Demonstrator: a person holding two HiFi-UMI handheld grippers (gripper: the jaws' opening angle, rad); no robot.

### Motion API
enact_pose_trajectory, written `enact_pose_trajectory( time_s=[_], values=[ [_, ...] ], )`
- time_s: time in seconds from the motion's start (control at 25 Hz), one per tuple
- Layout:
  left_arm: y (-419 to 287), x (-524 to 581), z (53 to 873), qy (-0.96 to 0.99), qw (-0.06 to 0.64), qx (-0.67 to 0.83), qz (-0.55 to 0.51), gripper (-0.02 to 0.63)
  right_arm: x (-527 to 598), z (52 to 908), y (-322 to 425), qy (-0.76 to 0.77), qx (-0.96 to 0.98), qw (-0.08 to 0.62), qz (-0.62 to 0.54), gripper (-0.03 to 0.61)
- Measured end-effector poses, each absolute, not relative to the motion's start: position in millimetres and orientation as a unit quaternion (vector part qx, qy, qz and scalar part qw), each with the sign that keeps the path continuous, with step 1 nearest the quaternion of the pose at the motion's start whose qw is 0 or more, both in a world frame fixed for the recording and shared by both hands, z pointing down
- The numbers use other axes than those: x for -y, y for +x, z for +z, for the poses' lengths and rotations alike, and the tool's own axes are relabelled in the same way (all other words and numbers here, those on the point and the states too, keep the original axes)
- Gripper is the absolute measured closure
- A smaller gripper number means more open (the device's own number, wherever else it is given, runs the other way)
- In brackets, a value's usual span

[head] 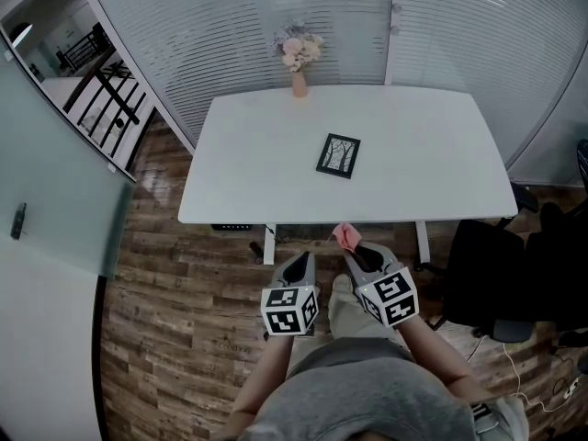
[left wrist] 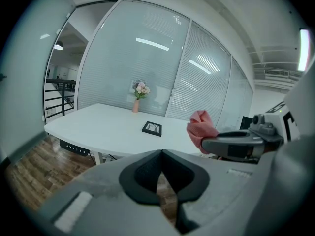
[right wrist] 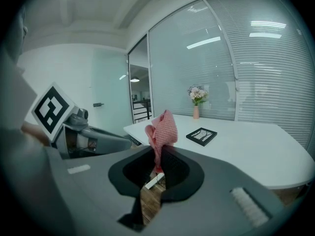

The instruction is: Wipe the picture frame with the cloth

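Jaws of the left gripper [left wrist: 161,152] are seen pressed together, with nothing held between them. Those of the right gripper [right wrist: 158,156] are closed on a pink cloth [right wrist: 162,128], which is pinched at its lower part and stands up in a bunch above the tips. In the head view both grippers are held side by side in front of the person, short of the near edge of the white bench [head: 248,168] and over the wooden floor [head: 175,283]. There the left gripper [head: 297,262] is just beside the right gripper [head: 355,249], and the cloth [head: 345,236] is seen close to the bench's near edge. The picture frame [head: 338,155], black-bordered, is laid flat near the middle of the bench, well apart from both grippers and the cloth. A vase of pale flowers [head: 299,58] is set at the far edge, left of the frame. A black chair [head: 496,274] is placed off the bench's near right corner.
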State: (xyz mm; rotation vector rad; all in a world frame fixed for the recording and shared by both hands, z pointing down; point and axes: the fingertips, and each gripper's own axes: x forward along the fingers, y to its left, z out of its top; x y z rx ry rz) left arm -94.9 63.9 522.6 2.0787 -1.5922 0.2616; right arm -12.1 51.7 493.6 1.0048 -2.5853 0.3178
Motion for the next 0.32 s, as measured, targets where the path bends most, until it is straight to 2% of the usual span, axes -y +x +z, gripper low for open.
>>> enact_pose_trajectory(
  time_s=[0.32],
  values=[
    [-97.9,-62.5,522.6,0.764,0.251,0.586,0.096,0.612,-51.4,494.1,-14.6,0.355,0.912,0.172,0.111,0.54]
  ],
)
